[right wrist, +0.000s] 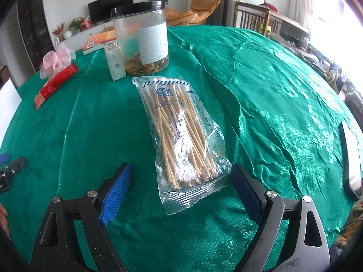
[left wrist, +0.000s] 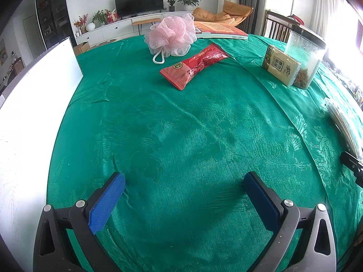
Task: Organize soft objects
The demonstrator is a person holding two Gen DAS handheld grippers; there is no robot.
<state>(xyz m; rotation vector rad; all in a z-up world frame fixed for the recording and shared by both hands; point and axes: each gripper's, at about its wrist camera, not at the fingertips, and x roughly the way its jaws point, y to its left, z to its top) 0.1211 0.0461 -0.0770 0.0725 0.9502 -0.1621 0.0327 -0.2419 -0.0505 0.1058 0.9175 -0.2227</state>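
A pink mesh bath pouf [left wrist: 171, 36] with a white loop lies at the far side of the green tablecloth, and a red soft packet [left wrist: 194, 65] lies just in front of it. My left gripper [left wrist: 184, 181] is open above bare cloth, well short of both. In the right wrist view a clear bag of wooden cotton swabs [right wrist: 181, 133] lies lengthwise, its near end between the blue pads of my open right gripper [right wrist: 181, 174]. The pouf [right wrist: 56, 60] and red packet [right wrist: 56, 81] appear far left there.
A white board [left wrist: 34, 113] stands along the table's left side. A tissue pack [left wrist: 281, 66], a clear jar [left wrist: 305, 54] with a black lid and a book [left wrist: 221, 30] sit at the far right. A dark flat object [right wrist: 351, 158] lies near the right edge.
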